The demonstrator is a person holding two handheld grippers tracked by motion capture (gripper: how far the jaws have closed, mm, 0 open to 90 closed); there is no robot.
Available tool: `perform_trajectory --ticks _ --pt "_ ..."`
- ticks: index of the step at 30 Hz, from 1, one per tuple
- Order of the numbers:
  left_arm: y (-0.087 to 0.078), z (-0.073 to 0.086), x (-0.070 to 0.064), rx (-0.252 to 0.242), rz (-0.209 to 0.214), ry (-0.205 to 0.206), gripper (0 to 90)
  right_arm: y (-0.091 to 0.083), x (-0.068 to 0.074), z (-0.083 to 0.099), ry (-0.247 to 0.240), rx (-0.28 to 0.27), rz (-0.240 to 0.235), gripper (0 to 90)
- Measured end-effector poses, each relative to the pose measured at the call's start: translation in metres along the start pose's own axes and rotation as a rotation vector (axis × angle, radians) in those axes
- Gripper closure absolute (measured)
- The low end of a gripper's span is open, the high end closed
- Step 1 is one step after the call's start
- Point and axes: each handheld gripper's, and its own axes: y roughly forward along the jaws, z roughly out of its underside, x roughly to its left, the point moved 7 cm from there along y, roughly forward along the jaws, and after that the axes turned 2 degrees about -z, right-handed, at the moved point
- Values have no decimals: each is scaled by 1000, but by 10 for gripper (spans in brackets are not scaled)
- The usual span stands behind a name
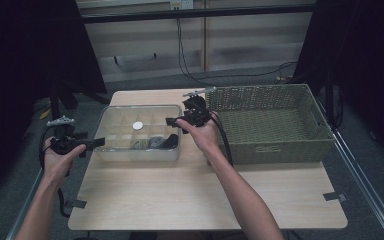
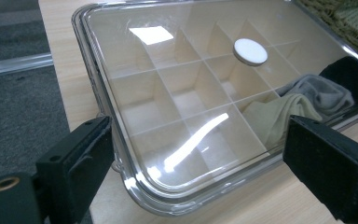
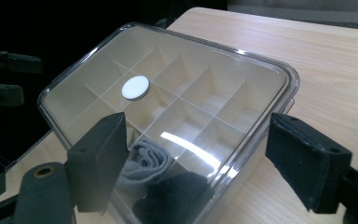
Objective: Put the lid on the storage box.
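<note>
A clear plastic box (image 1: 111,120) with a shut lid and a grid of compartments lies on the wooden table. A white round disc (image 1: 138,125) sits on the lid (image 2: 191,93). Inside, at one end, lie rolled socks: a grey one (image 3: 144,161), a black one (image 3: 177,198) and a beige one (image 2: 279,119). My left gripper (image 1: 94,143) is open at the box's left end, its jaws wide on either side of a corner (image 2: 200,168). My right gripper (image 1: 175,124) is open at the box's right end, jaws spread over the sock corner (image 3: 200,163).
A large green wicker basket (image 1: 270,122) stands right of the box, close behind my right hand. Bare tabletop (image 1: 190,190) lies in front of the box. Tape marks (image 1: 334,196) sit near the front corners. Cables (image 1: 190,70) run on the floor behind the table.
</note>
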Motion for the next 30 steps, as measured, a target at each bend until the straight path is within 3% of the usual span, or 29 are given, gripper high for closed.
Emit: perform_trajectory --ticks 11,13,27,30 --pt "-7 13 -20 -20 -2 29 93 -22 7 11 -44 -22 -24 213" --pt "-9 16 -25 -14 -3 49 93 -25 7 14 -51 -24 -27 216" --pt "-11 35 -62 -38 28 66 84 -62 2 38 -78 -45 -4 207" --pt "-8 40 -73 -29 38 77 76 -77 0 48 -83 -59 5 196"
